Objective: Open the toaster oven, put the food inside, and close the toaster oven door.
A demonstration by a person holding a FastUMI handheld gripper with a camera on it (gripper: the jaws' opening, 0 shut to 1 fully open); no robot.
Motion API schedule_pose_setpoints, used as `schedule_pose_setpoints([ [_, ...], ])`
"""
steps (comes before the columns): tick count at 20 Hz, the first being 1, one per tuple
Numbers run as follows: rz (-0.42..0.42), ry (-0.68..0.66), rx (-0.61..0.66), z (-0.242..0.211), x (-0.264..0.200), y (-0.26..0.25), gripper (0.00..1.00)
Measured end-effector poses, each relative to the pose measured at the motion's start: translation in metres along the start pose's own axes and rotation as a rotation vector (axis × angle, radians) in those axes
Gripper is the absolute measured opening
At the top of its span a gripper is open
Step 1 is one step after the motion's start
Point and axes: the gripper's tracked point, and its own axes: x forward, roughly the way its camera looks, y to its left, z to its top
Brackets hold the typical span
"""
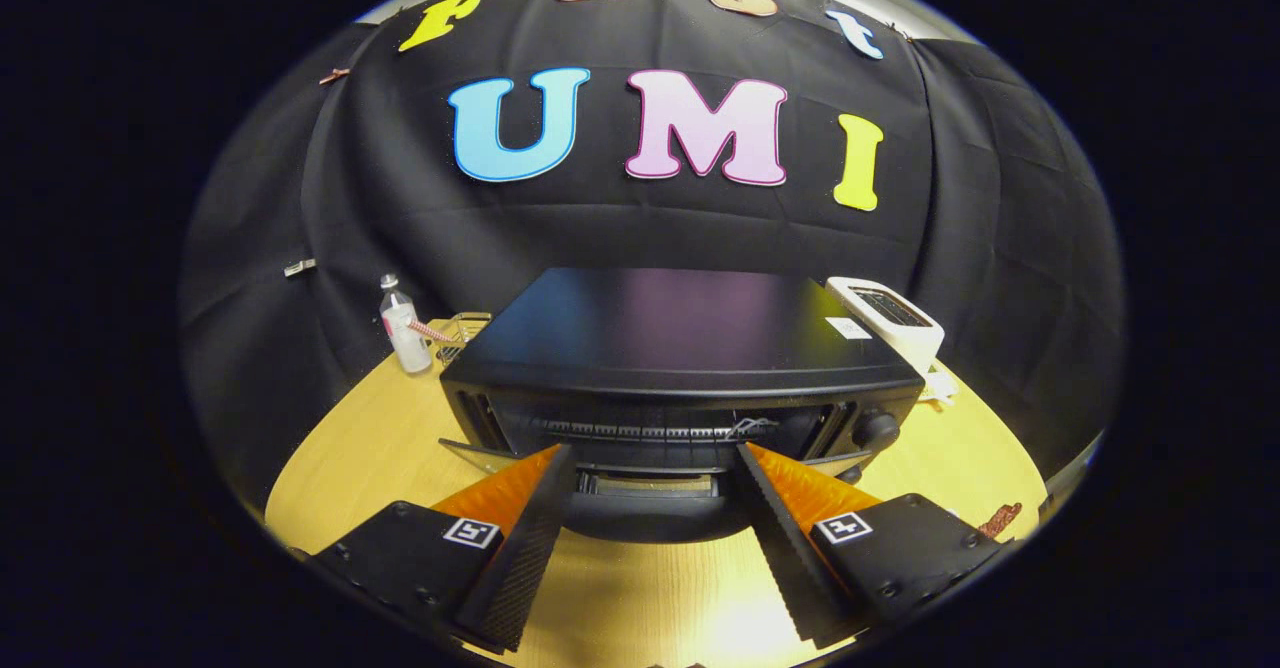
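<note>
hovering at the toaster oven (680, 348) front, hand-held gripper (655, 458) fingers are sitting apart, door (650, 503) hanging open between them.

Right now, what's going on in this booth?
A handheld gripper is held open in front of a black toaster oven on a wooden table. Its fingers are spread wide, tips at the oven's front, with the folded-down oven door lying between them; they press on nothing. The door looks open. A white toaster stands beyond the oven on one side, a small bottle on the other. I can't pick out any food for certain.
</note>
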Motion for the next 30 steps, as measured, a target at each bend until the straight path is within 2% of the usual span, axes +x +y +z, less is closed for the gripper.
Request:
schedule_pose_setpoints([
  [9,0.038,0.037,-0.045,-0.059,-0.035,0.0,0.96],
  [13,0.064,0.117,-0.138,-0.105,-0.042,0.006,0.97],
  [16,0.083,0.209,-0.098,-0.142,-0.043,0.003,0.98],
  [18,0.085,0.246,-0.086,-0.15,-0.044,0.001,0.98],
  [23,0.107,0.206,-0.1,-0.128,-0.063,-0.009,0.98],
  [30,0.12,-0.015,-0.089,-0.018,-0.092,-0.061,0.98],
])
